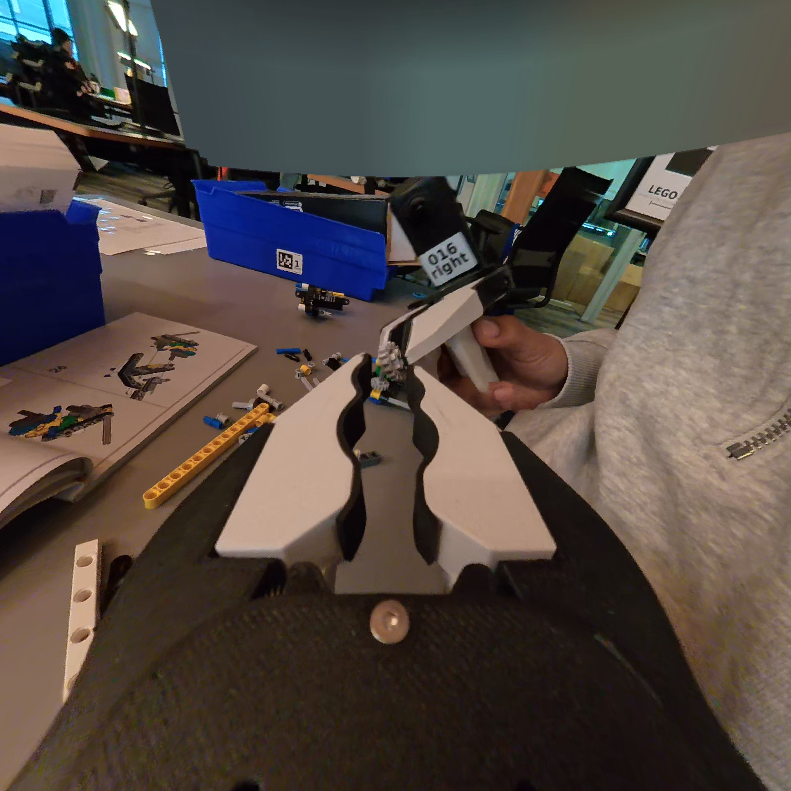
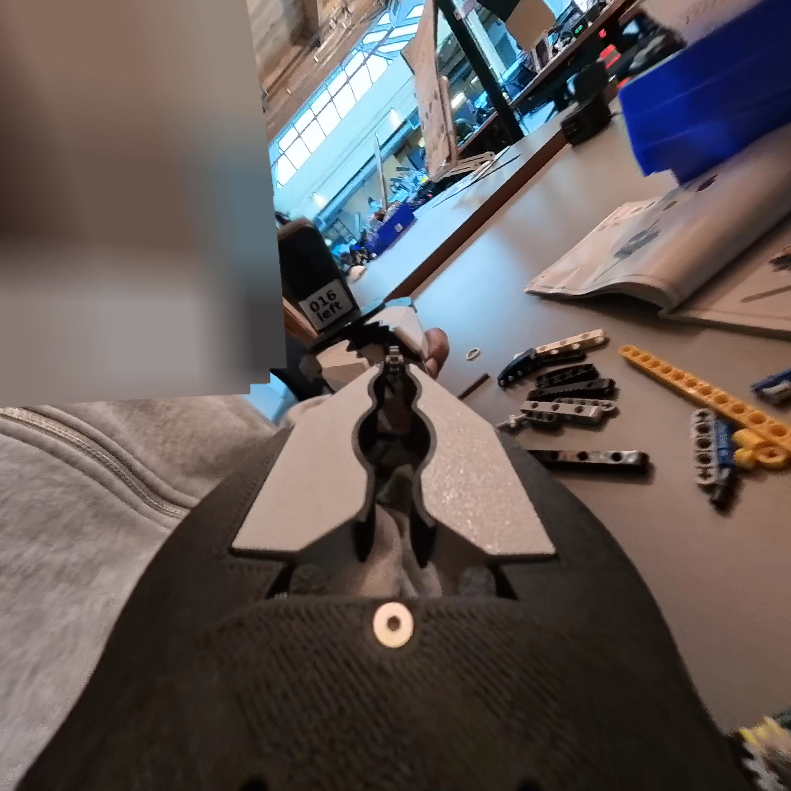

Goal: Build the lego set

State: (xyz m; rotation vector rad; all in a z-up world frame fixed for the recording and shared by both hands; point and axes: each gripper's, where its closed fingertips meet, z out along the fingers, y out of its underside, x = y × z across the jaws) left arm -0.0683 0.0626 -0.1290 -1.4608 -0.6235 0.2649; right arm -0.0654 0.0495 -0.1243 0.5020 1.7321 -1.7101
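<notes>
My left gripper [image 1: 389, 368] is closed around a small lego assembly [image 1: 384, 383] of grey, blue, yellow and green parts, held above the grey table [image 1: 239, 299]. My right gripper [image 1: 394, 346] comes in from the upper right, a hand [image 1: 518, 359] on its grip. Its tips meet the top of the assembly at a grey toothed part [image 1: 391, 356]. In the right wrist view my right gripper [image 2: 394, 373] is nearly closed on that grey part [image 2: 393, 357]. The left gripper [image 2: 381, 338] faces it just beyond. The rest of the assembly is hidden there.
An open instruction booklet [image 1: 128, 385] lies at left. A long yellow beam [image 1: 205, 453], small loose pins [image 1: 299, 359] and a small black sub-build [image 1: 321, 299] lie nearby. Blue bins [image 1: 291, 239] stand behind. Black and grey beams [image 2: 569, 385] lie right of the grippers. A grey-sleeved torso [image 1: 685, 385] is close. Left and right tips are no more than a few centimetres apart.
</notes>
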